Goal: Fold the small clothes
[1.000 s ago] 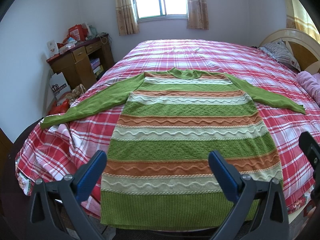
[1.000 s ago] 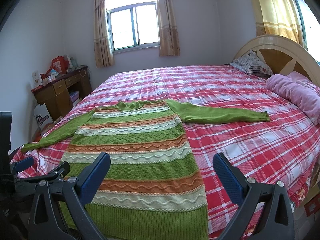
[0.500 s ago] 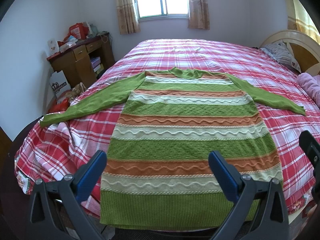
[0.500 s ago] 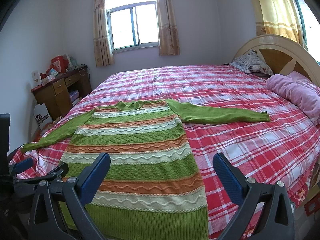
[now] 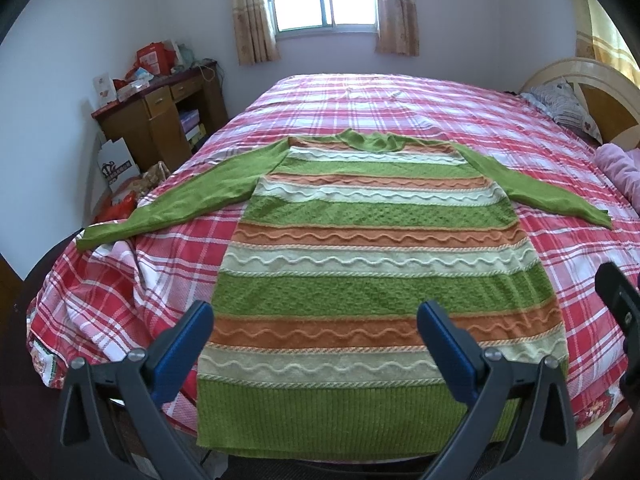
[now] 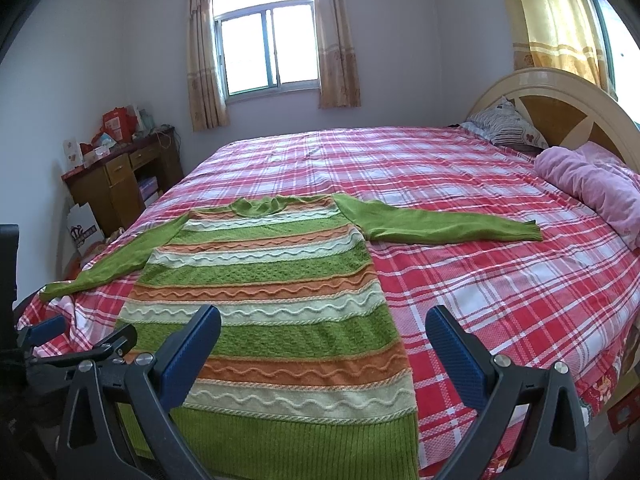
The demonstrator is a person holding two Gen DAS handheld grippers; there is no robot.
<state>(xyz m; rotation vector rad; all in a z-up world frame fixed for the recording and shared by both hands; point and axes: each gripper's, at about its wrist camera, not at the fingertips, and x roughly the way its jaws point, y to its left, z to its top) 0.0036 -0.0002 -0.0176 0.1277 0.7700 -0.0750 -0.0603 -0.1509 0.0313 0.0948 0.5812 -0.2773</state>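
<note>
A green, orange and cream striped knit sweater [image 5: 372, 264] [image 6: 272, 292] lies flat, face up, on the red plaid bed [image 5: 400, 100] [image 6: 500, 300], sleeves spread out to both sides, hem at the near edge. My left gripper [image 5: 316, 320] hovers open above the hem end of the sweater, nothing between its blue pads. My right gripper [image 6: 324, 324] also stands open, over the sweater's right hem side. The left gripper [image 6: 48, 344] shows at the left edge of the right wrist view.
A wooden desk [image 5: 160, 116] [image 6: 120, 176] piled with boxes stands left of the bed, bags on the floor beside it. A pink blanket [image 6: 592, 184] and a pillow [image 6: 508, 128] lie by the headboard [image 6: 560, 108] at the right. A window [image 6: 266, 44] is on the far wall.
The left wrist view has shifted slightly; the sweater sits a little lower in it. Both grippers stay open and the sweater has not moved.
</note>
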